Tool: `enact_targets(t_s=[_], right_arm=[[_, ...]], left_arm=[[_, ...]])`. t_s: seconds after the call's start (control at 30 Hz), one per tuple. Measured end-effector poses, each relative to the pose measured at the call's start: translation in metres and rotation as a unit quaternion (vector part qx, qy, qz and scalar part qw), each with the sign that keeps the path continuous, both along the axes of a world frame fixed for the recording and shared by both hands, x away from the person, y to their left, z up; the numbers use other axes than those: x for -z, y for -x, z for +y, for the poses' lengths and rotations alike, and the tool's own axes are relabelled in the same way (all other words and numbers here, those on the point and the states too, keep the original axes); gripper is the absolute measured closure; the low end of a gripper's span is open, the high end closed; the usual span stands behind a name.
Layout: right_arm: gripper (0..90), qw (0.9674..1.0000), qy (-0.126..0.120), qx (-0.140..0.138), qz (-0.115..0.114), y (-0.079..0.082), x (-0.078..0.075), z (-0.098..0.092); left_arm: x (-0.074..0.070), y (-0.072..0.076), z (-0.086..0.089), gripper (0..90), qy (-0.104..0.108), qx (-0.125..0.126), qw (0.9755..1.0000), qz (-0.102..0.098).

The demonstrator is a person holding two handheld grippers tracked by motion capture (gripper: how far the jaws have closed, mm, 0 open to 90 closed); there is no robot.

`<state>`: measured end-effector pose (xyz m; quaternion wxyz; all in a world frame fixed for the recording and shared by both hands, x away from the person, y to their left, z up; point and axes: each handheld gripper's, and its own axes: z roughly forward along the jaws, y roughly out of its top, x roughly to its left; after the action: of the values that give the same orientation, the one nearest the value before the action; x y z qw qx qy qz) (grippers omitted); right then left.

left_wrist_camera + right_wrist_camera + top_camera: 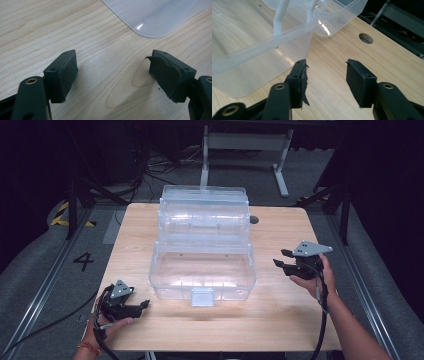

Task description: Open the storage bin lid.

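A clear plastic storage box (202, 270) stands open in the middle of the wooden table (280, 320), its tiered trays folded out toward the back and a latch tab (202, 296) at its front. My left gripper (142, 306) rests near the front left corner of the table, pointing right toward the box. Its jaws are open over bare wood (112, 67), with a rounded box corner (155, 17) ahead. My right gripper (279, 258) is held to the right of the box, open with nothing between its jaws (325, 72). The box wall (262, 50) lies just left of it.
A round hole (254, 219) is cut in the table behind the box, seen also in the right gripper view (365, 38). Bare wood lies on both sides of the box. Cables, a white table frame (245, 142) and a floor mark "4" (83, 261) surround the table.
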<state>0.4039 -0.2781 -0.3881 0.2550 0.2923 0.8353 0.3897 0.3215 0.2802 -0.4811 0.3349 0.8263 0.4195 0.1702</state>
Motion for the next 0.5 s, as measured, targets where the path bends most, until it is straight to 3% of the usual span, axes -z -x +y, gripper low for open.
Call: enact_targets(t_s=[0.17, 0.3, 0.5], right_arm=[[42.7, 1.0, -0.004, 0.002, 0.004, 0.003, 0.006, -0.006], [39.1, 0.9997, 0.009, 0.022, 0.002, 0.006, 0.015, -0.011], [37.3, 0.9988, 0.019, 0.039, 0.021, 0.01, 0.029, -0.02]], left_arm=[[0.0, 0.0, 0.0, 23.1, 0.001, 0.0, 1.0, 0.002], [0.0, 0.0, 0.0, 23.1, 0.0, -0.001, 1.0, 0.0], [0.0, 0.0, 0.0, 23.1, 0.0, -0.001, 1.0, 0.0]])
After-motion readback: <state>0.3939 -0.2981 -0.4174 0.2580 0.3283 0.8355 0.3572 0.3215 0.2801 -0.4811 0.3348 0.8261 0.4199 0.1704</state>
